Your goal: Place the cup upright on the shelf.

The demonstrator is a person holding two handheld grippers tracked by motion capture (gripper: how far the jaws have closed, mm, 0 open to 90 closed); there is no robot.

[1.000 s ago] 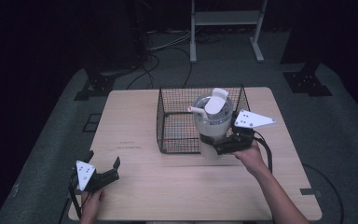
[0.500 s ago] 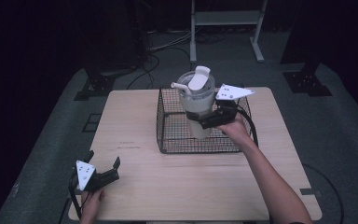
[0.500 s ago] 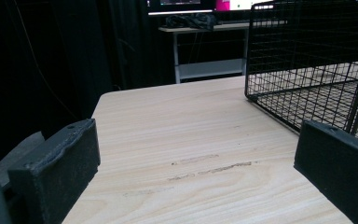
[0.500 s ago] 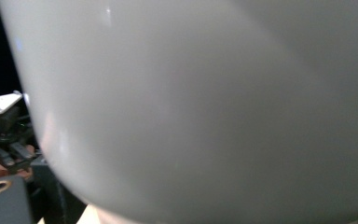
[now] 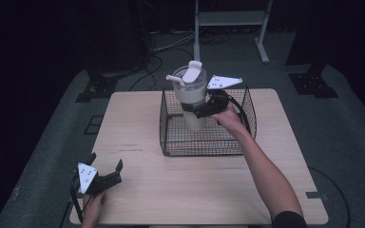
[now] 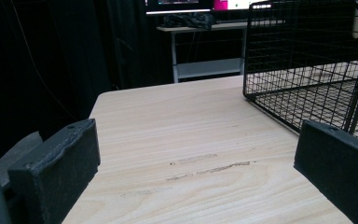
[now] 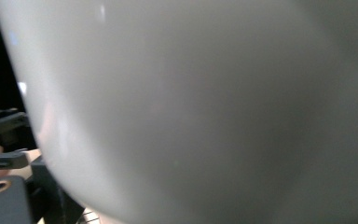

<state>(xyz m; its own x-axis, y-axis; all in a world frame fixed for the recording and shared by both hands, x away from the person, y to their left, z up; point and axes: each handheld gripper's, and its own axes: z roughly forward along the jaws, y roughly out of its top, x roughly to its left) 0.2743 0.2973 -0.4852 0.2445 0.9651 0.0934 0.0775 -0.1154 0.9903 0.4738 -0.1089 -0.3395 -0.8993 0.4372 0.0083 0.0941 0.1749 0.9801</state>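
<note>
Gripping the tumbler [image 5: 193,97] — right tongs [image 5: 196,110] (above basket [image 5: 240,142]).

Pale cream tumbler [image 5: 192,97], black wire-mesh basket [image 5: 204,142], light wood-grain table [image 5: 195,185], black foam jaws.

"What do you see from above?"
"My right gripper [image 5: 196,110] clamps a white tumbler [image 5: 192,97], upright above the wire basket [image 5: 204,142]. My left gripper [image 5: 105,172] rests at the table's [image 5: 195,185] near-left corner, jaws apart."
</note>
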